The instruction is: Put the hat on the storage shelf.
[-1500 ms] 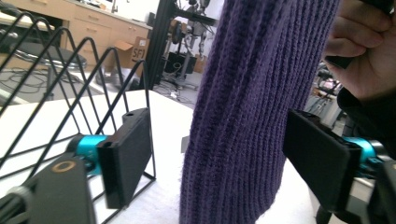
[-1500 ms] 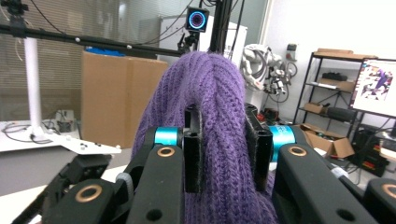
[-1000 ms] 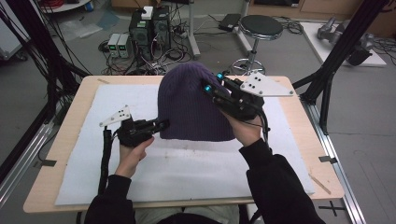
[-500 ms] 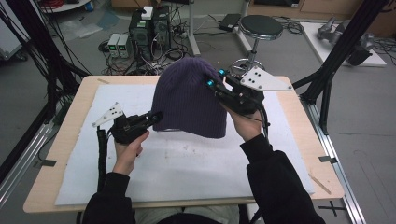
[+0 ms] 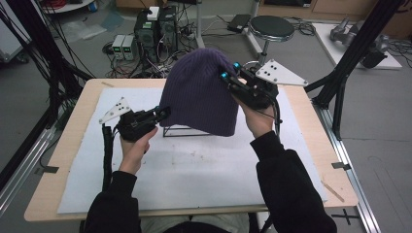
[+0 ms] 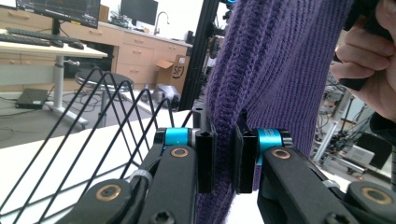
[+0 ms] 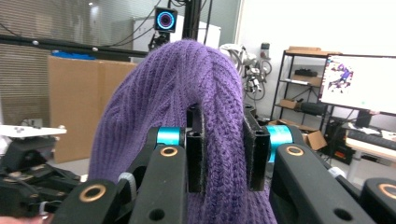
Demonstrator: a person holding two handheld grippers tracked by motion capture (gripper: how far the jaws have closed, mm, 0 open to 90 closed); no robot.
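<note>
A purple knitted hat (image 5: 199,94) is hanging above the white mat (image 5: 194,170) on the wooden table (image 5: 73,145), held up between the two grippers. The right gripper (image 5: 228,73) is pinching the hat's upper right side; in the right gripper view its black jaws are pressing a thick fold of knit (image 7: 210,140) between them. The left gripper (image 5: 163,112) is gripping the hat's lower left edge, and in the left gripper view its jaws are nearly together on a thin fold of the fabric (image 6: 261,70). The right hand (image 5: 257,116) is holding its gripper high and tilted toward the hat; the left hand (image 5: 136,145) is holding its gripper low, just above the mat. A black wire rack (image 5: 187,131) is standing on the mat below the hat; whether the hem is touching it is unclear, as the hat is covering the rack's upper part. In the left gripper view the rack's wires (image 6: 107,116) are rising left of the jaws.
</note>
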